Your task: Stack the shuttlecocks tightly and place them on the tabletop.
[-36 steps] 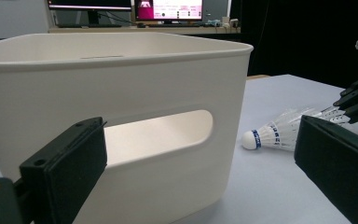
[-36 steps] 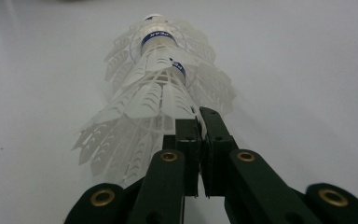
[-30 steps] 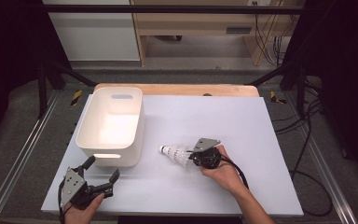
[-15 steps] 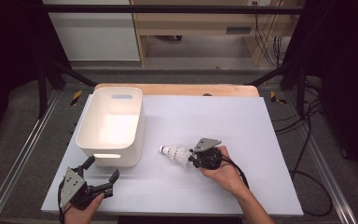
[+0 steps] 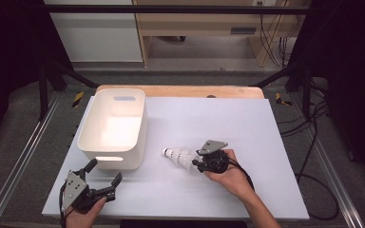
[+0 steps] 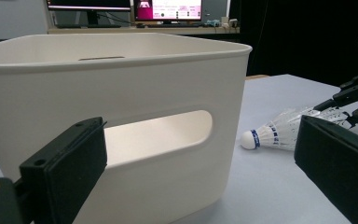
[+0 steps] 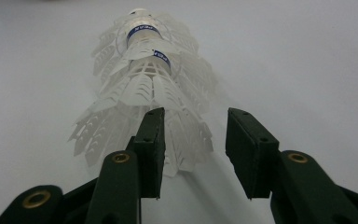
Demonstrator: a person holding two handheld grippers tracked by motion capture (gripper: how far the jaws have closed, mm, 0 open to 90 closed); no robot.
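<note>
Shuttlecock (image 5: 180, 156) lies on its side on the white table (image 5: 247, 123), just right of the white bin (image 5: 112, 127), cork end toward the bin, skirt toward the right gripper (image 5: 200, 163). Right gripper jaws partly open around the skirt's edge, one pad against the feathers, nothing clamped. Left gripper (image 5: 103, 179) sits in front of the bin, well apart from the shuttlecock, jaws wide open, empty.

— What's different from a second ago?
— Little. Your right gripper (image 5: 200, 163) has edged slightly toward you along the shuttlecocks (image 5: 180, 156), now at their skirt end.
— And the jaws?
— Parted, one inside the skirt.
</note>
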